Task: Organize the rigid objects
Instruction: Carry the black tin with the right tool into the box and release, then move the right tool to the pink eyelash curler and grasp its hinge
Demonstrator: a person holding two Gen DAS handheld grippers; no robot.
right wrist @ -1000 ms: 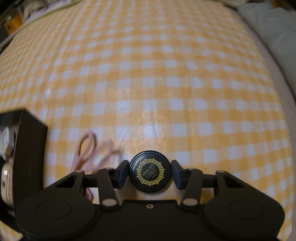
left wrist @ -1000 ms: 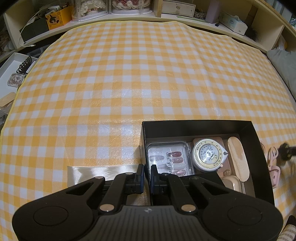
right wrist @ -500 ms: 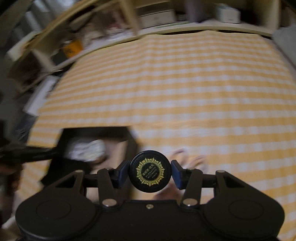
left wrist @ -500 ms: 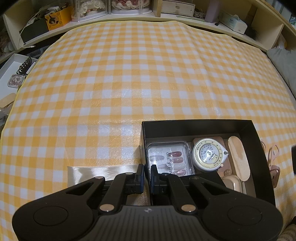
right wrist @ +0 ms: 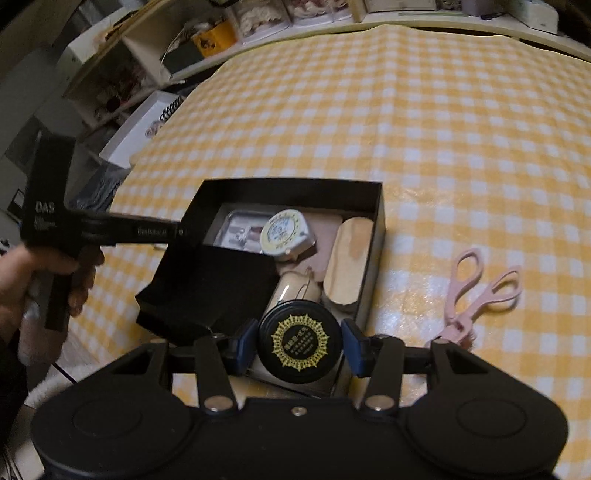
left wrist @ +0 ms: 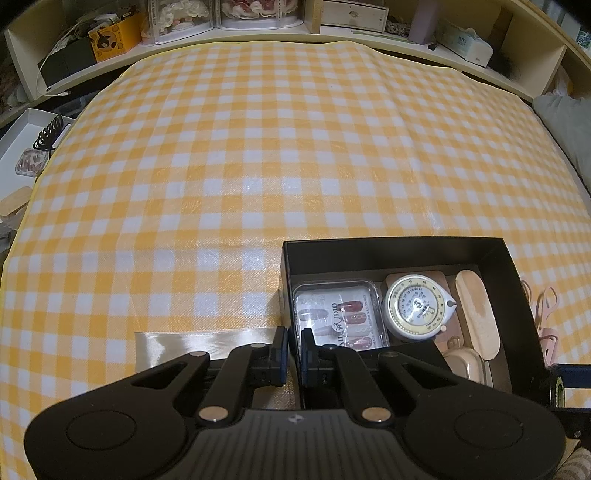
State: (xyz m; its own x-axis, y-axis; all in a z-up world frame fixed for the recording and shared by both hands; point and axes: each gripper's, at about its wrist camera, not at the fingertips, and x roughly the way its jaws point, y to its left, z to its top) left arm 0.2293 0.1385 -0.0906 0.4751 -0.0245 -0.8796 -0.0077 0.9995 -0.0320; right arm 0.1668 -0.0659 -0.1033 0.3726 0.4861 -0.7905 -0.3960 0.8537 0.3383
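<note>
A black open box point(left wrist: 517, 295) point(right wrist: 378, 225) sits on the yellow checked cloth. Inside lie a clear nail case point(left wrist: 340, 314), a round tape measure point(left wrist: 415, 312) point(right wrist: 284, 236), a beige oval brush point(left wrist: 478, 317) point(right wrist: 349, 266) and a cream case point(left wrist: 463, 363). My left gripper point(left wrist: 293, 350) is shut on the box's left wall point(left wrist: 287, 314). My right gripper point(right wrist: 299, 345) is shut on a round black jar with a gold emblem point(right wrist: 299, 343) and holds it over the near end of the box. Pink scissors point(right wrist: 480, 291) point(left wrist: 546, 321) lie right of the box.
A white satin ribbon point(left wrist: 199, 341) lies on the cloth left of the box. Cluttered shelves point(left wrist: 258, 14) run along the far edge. A white tray point(left wrist: 26, 147) with a hair clip sits off the cloth at the left. A grey cushion point(left wrist: 569, 125) is at the right.
My right gripper has carried the black jar from the cloth near the scissors leftward and turned over the near end of the box. My left gripper has stayed on the box wall.
</note>
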